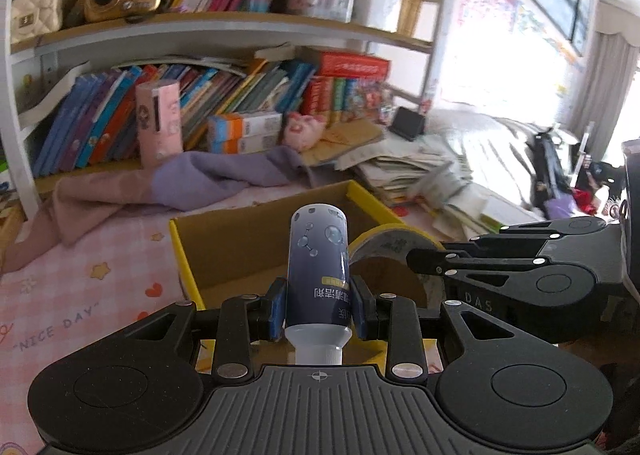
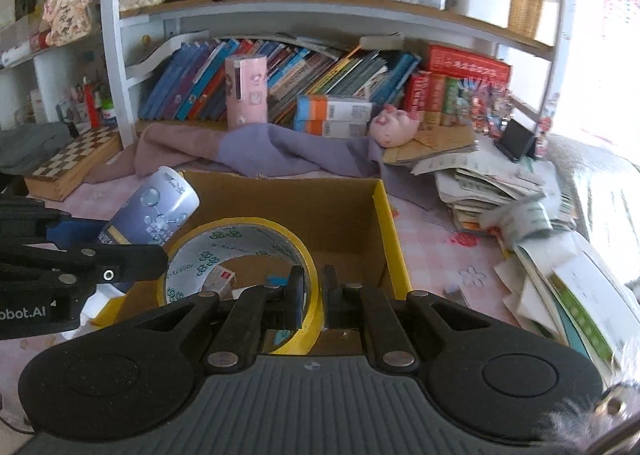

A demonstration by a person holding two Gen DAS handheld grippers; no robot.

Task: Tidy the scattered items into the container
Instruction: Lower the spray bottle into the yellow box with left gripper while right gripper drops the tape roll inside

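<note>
I have both items over the yellow-edged box: left gripper jaws clamped on the bottle, right gripper jaws clamped on the tape roll. Next I'd lower and release.

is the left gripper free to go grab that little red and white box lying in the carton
Probably not yet: the left tongs are shut on the bottle, and the tape roll, held by the right tongs, hangs over the small box.
</note>
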